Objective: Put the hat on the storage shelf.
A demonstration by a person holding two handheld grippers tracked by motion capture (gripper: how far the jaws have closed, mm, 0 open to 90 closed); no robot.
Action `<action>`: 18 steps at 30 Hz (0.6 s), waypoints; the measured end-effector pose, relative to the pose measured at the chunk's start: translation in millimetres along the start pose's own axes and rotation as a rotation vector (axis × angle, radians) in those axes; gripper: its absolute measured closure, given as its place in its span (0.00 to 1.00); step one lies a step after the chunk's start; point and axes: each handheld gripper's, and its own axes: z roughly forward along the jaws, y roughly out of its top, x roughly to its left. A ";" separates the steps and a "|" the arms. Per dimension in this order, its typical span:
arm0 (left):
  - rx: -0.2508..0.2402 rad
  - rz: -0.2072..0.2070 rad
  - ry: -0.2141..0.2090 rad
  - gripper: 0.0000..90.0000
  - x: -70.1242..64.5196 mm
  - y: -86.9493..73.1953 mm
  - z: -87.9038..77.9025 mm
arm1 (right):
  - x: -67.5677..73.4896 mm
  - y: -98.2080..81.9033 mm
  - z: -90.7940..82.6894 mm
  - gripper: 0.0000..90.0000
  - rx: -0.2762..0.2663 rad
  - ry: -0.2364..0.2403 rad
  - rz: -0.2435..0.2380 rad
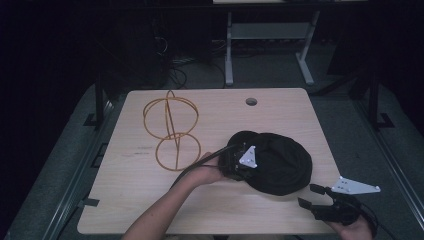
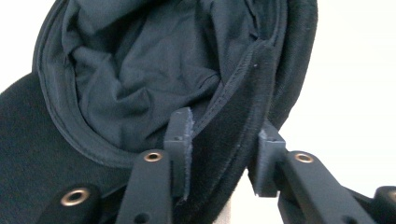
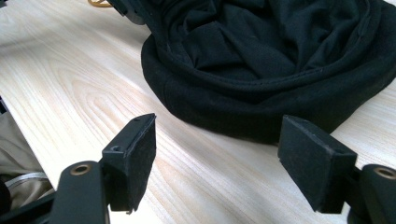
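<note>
Resting near the table front edge, just right of the black hat, right gripper with jaws standing wide and bare, pointing left toward the hat. Showing in the right gripper view, both pads hovering over pale wood, the hat's rim lying just beyond them, untouched. Lying farther in, on the right half of the table, the hat itself, crown down, dark lining facing up. Biting the hat's left rim, left gripper, hand coming from the front edge. Showing in the left gripper view, one pad sitting inside against the lining, the other outside, the thick rim fold between them, jaws narrowed onto it and clamping the cloth. Sitting left of the hat and farther back, well apart from it, a gold wire frame of joined hoops. Lying behind the hat near the far edge, a round cable hole.
</note>
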 end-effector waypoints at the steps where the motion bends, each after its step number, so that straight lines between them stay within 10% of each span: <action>1: -0.008 0.005 -0.006 0.77 -1.1 1.4 -1.3 | 0.0 0.0 -0.3 0.31 0.000 0.000 0.001; 9: -0.088 0.007 -0.025 0.90 -4.5 9.5 -14.8 | 0.1 -0.6 -1.6 0.31 -0.006 -0.004 0.003; 18: -0.221 -0.093 -0.052 0.93 2.7 12.3 -37.3 | 2.3 3.1 -5.5 0.31 -0.052 0.001 0.006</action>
